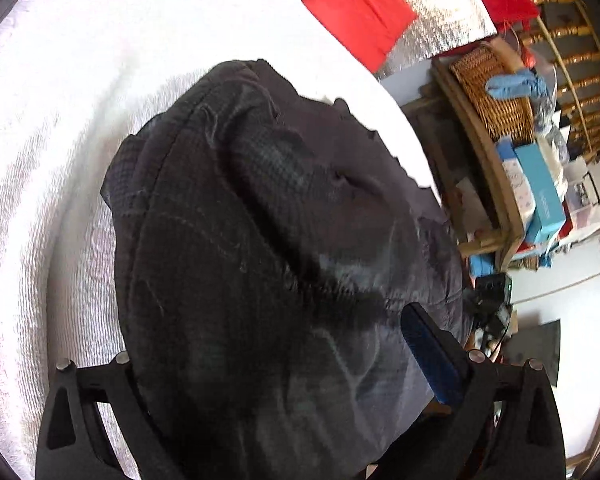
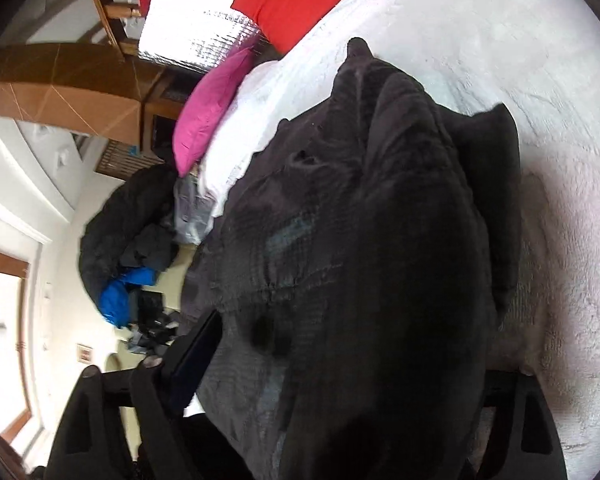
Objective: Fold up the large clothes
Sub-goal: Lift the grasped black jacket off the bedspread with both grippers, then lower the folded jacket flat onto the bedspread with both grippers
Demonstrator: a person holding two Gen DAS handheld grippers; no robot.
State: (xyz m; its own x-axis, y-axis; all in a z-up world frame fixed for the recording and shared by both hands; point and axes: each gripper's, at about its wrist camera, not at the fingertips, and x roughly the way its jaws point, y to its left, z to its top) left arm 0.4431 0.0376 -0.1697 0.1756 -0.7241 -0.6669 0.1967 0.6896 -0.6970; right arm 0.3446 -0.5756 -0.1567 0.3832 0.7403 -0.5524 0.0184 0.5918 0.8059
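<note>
Item: dark padded garment (image 1: 268,240), bulky, soft and likely slippery, draped over the white bedspread (image 1: 60,160), bunched between the jaws of left gripper (image 1: 284,392) and right gripper (image 2: 340,380), best held at hem edges.

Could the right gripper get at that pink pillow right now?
Probably not: the right gripper looks full of dark garment, which drapes across its fingers. The pink pillow lies beyond, at the bed's edge.
</note>
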